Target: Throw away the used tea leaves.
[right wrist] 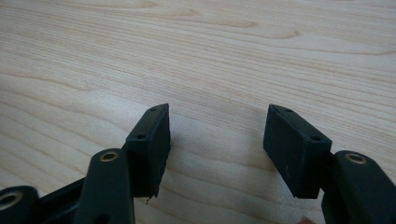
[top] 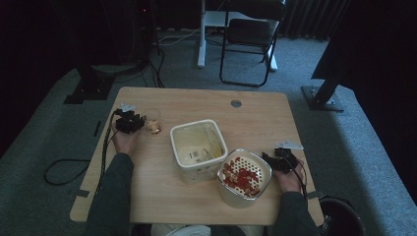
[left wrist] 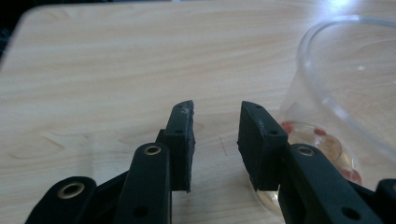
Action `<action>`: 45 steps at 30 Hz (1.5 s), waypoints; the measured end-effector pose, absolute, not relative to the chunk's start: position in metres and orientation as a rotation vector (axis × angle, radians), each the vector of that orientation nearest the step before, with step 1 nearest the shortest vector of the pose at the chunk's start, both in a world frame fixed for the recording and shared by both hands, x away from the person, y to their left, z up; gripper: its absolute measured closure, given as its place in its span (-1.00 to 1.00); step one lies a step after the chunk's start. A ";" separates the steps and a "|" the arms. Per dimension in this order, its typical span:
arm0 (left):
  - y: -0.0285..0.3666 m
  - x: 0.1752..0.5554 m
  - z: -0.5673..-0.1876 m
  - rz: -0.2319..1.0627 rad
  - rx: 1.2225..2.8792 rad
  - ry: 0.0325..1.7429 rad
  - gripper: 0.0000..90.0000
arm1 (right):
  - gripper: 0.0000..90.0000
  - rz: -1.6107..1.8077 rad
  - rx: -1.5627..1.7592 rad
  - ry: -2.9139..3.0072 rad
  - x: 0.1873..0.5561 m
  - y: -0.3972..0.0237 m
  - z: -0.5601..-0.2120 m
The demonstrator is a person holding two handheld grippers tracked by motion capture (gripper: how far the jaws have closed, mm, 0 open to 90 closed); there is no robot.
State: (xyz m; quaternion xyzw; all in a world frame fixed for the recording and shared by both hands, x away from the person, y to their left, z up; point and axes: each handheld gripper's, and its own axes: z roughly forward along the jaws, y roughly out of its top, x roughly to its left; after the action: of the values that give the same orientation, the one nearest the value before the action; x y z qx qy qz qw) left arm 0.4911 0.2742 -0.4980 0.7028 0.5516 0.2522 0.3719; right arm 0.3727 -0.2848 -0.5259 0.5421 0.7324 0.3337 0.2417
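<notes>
While the left gripper is standing with its jaws parted over bare wood and nothing between them, a clear plastic cup is sitting just to its side, so close that the nearer pad is almost brushing its wall. In the high view this gripper is lying near the left edge of the wooden table, with the cup just beside it, upright, holding a little pale liquid and a few red bits at the bottom.

Such a cup is likely to be light, thin-walled and smooth, so it may be buckling under a hard squeeze or slipping under a weak one. I judge the lower wall, near the stiffer base, to be the safest place to pinch across, keeping it upright because of the liquid.

Farther out, the right gripper is also released, its jaws apart above plain tabletop. From above it is resting just beside a round white container whose perforated insert is carrying red pieces. Between the hands, a square cream tub is standing open, touching the round one.
</notes>
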 end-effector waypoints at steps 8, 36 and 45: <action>0.252 0.491 -0.506 0.584 1.826 1.378 0.42 | -0.10 0.912 1.482 2.003 0.373 -0.285 -0.526; 0.251 0.444 -0.488 0.464 1.869 1.081 -0.24 | -0.16 0.909 1.483 2.005 0.373 -0.286 -0.526; 0.224 0.450 -0.480 0.480 1.883 0.994 -0.39 | -0.17 0.908 1.485 2.004 0.373 -0.286 -0.526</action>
State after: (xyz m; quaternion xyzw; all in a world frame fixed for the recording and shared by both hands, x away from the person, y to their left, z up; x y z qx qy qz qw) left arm 0.4503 0.2238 -0.4804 0.7653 0.4042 0.1953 0.4613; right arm 0.3728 -0.2863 -0.5259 0.5431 0.7326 0.3318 0.2413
